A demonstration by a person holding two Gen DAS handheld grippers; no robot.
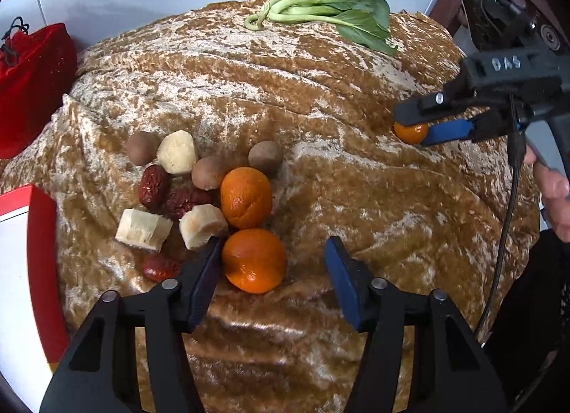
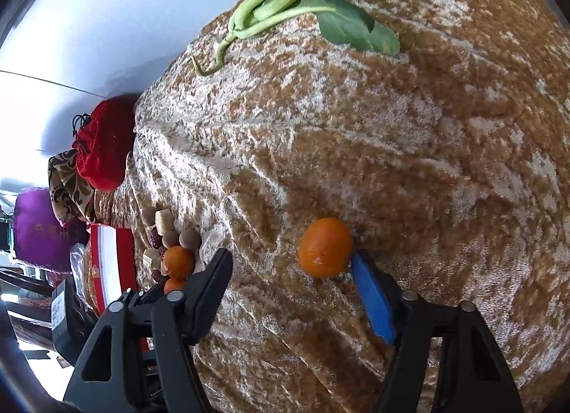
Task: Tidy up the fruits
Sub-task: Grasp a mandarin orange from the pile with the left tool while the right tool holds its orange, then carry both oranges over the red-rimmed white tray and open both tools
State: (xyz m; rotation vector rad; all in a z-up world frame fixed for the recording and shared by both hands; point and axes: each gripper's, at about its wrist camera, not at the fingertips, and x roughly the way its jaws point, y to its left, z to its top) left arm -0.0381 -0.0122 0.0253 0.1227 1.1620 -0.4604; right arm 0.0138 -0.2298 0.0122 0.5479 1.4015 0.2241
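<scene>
A tangerine (image 1: pixel 254 260) lies on the brown velvet cloth (image 1: pixel 320 92) between the fingers of my left gripper (image 1: pixel 273 249). It sits close against the left pad, with a clear gap to the right pad, so the gripper is open. Just behind it is a pile: another tangerine (image 1: pixel 245 197), brown longans (image 1: pixel 265 156), red dates (image 1: pixel 153 185) and pale cut chunks (image 1: pixel 142 229). Off to the right, a small tangerine (image 2: pixel 326 247) rests on the cloth inside my right gripper (image 2: pixel 290 260). Its blue right pad (image 2: pixel 370 292) touches the fruit; the left finger stands well apart.
A bunch of green bok choy (image 1: pixel 331 12) lies at the cloth's far edge. A red drawstring pouch (image 1: pixel 32 85) and a red-and-white box (image 1: pixel 21 270) stand at the left. A purple bag (image 2: pixel 39 231) sits beyond them. A person's hand (image 1: pixel 552 199) holds the right gripper.
</scene>
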